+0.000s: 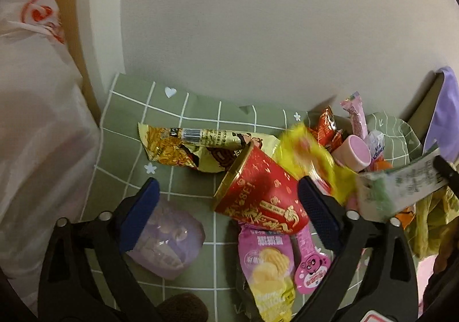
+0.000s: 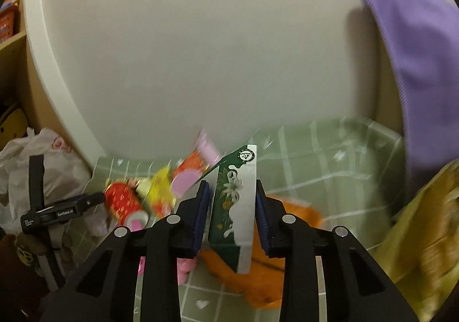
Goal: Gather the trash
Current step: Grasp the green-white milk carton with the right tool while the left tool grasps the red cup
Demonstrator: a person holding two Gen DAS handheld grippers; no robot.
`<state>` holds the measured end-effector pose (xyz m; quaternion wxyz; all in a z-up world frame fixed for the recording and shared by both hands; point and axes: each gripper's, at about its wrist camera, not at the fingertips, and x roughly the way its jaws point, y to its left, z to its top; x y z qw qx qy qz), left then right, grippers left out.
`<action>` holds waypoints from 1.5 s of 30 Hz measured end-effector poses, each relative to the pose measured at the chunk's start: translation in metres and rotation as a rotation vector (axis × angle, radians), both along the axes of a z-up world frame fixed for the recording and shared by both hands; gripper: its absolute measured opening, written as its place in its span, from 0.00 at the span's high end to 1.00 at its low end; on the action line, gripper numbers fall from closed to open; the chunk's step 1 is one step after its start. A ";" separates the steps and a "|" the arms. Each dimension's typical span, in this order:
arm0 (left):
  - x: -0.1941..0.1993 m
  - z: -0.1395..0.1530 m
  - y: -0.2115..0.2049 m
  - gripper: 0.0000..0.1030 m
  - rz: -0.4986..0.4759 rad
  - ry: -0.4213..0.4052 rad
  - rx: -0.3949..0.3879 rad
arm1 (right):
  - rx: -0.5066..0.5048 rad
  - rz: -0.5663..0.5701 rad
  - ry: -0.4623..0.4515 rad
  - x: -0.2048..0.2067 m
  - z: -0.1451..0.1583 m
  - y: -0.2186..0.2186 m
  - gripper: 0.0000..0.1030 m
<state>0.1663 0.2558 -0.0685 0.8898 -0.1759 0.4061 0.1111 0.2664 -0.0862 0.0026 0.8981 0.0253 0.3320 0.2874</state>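
Your right gripper clamps a flat green-and-white carton, upright above the green checked cloth | your left gripper gapes empty around a glossy red paper cup lying tipped | crinkly wrappers crowd the wall edge

The left wrist camera looks forward and steeply down along its fingers, close over the green checked cloth toward the white wall. The right wrist camera faces the same wall at a shallower pitch (further to the right). Both views share the red paper cup and white plastic bag.
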 end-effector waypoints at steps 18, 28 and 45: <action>0.023 -0.020 0.004 0.28 0.093 0.114 -0.201 | -0.087 -0.181 -0.038 -0.015 0.032 -0.076 0.73; 0.023 -0.021 0.011 0.60 0.078 0.058 -0.269 | -0.058 -0.231 0.026 -0.036 0.014 -0.099 0.73; 0.007 -0.017 -0.004 0.40 0.108 0.003 -0.228 | -0.100 -0.231 0.011 -0.073 0.012 -0.100 0.73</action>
